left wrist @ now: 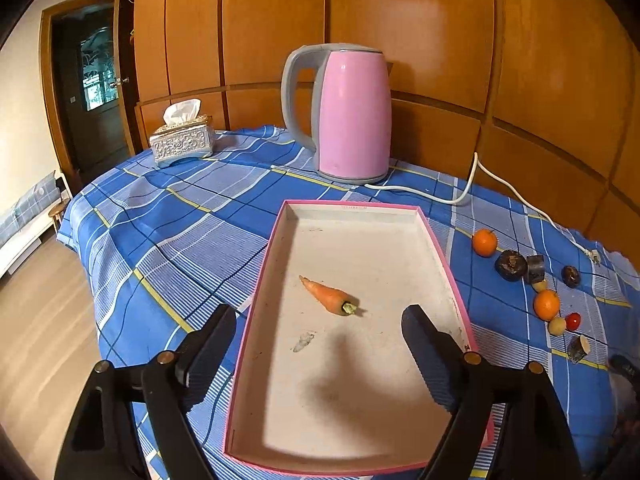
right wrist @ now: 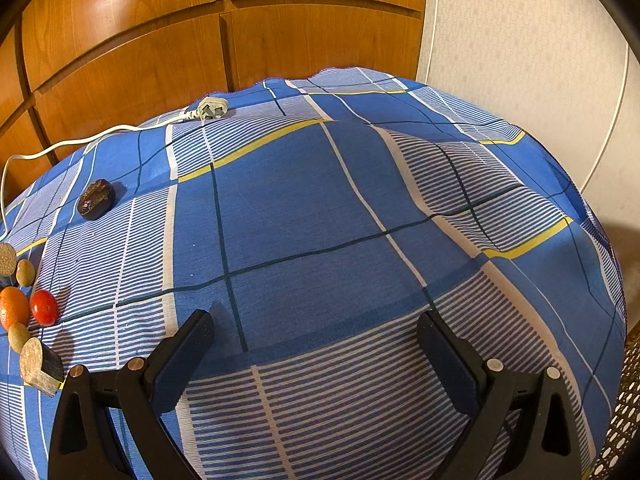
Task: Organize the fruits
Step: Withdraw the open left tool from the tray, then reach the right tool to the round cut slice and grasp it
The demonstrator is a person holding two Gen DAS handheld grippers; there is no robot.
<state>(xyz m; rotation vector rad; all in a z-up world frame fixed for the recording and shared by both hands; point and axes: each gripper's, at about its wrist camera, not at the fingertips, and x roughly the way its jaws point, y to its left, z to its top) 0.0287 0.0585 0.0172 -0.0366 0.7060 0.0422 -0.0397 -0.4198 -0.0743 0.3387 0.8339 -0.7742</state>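
Pink-rimmed tray holds one carrot, likely just dropped; left tool gapes wide, empty; right tool open, idle above bench; oranges wait beside tray.

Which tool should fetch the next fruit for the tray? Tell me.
Probably right: the right tool hangs open beside the red tomato and near orange. The left tool is open over the tray, by the carrot.

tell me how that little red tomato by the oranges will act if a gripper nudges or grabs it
The red tomato looks round and glossy, so it will probably roll on the tablecloth when nudged. Its smooth skin may slip between pads, and it likely bruises if squeezed hard.
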